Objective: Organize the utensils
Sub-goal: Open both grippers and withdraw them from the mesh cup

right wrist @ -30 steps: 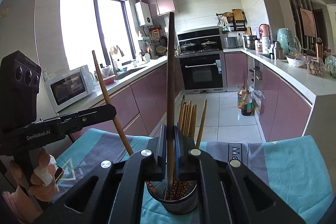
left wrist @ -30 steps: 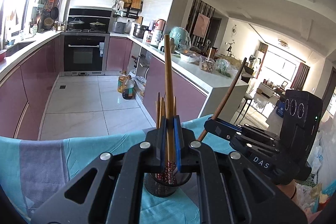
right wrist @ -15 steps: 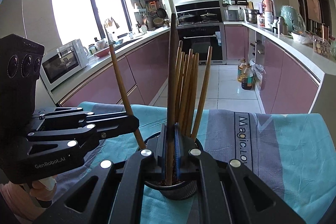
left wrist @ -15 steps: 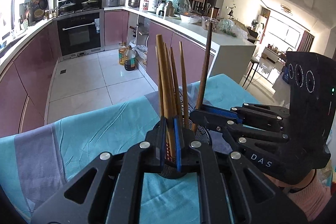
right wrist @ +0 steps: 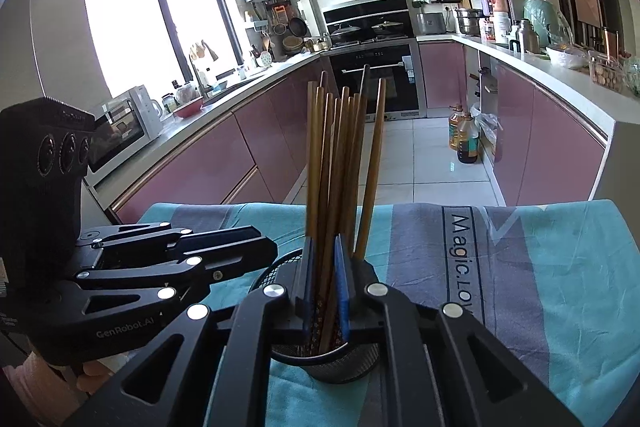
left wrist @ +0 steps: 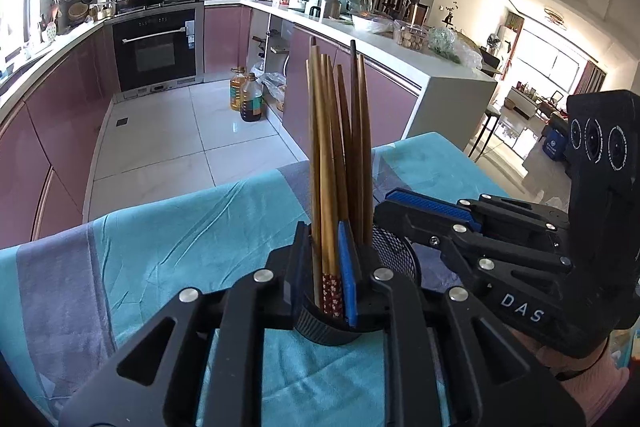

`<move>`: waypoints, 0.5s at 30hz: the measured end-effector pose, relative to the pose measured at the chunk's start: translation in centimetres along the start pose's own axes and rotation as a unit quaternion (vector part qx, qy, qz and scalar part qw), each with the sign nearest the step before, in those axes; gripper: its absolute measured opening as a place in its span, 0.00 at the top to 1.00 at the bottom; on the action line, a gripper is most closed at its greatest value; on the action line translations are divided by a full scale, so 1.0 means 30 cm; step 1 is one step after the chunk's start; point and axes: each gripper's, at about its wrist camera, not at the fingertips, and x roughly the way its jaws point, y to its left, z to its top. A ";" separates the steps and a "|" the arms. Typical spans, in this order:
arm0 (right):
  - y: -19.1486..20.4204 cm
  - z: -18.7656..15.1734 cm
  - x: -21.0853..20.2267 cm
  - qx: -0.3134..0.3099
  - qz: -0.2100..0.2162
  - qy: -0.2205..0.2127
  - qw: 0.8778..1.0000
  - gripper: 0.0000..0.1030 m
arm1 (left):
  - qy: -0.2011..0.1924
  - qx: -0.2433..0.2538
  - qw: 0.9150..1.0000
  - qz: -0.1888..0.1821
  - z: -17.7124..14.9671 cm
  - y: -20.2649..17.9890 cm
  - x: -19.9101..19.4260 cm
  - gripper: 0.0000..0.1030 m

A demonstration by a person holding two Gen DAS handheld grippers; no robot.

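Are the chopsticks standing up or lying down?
Standing up. The chopsticks sit upright in the mesh cup, tips fanning slightly.

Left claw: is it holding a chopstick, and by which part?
Seemingly nothing: the left claw looks bare at its tip, beside the chopsticks standing in the mesh cup.
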 end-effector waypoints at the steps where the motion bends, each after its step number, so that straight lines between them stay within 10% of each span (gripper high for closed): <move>1: 0.003 -0.004 -0.006 0.000 0.002 -0.003 1.000 0.84 | -0.004 -0.002 1.000 0.001 -0.010 0.003 -0.008 0.76; 7: 0.039 -0.047 -0.067 -0.010 0.006 -0.029 1.000 0.51 | -0.059 -0.020 0.998 0.023 -0.080 0.040 -0.122 0.43; 9: 0.059 -0.066 -0.086 -0.016 0.000 -0.039 0.999 0.31 | -0.083 -0.030 0.995 0.045 -0.108 0.056 -0.168 0.19; 15: 0.112 -0.128 -0.134 -0.028 -0.022 -0.069 0.997 0.07 | -0.141 -0.046 0.982 0.120 -0.192 0.112 -0.308 0.05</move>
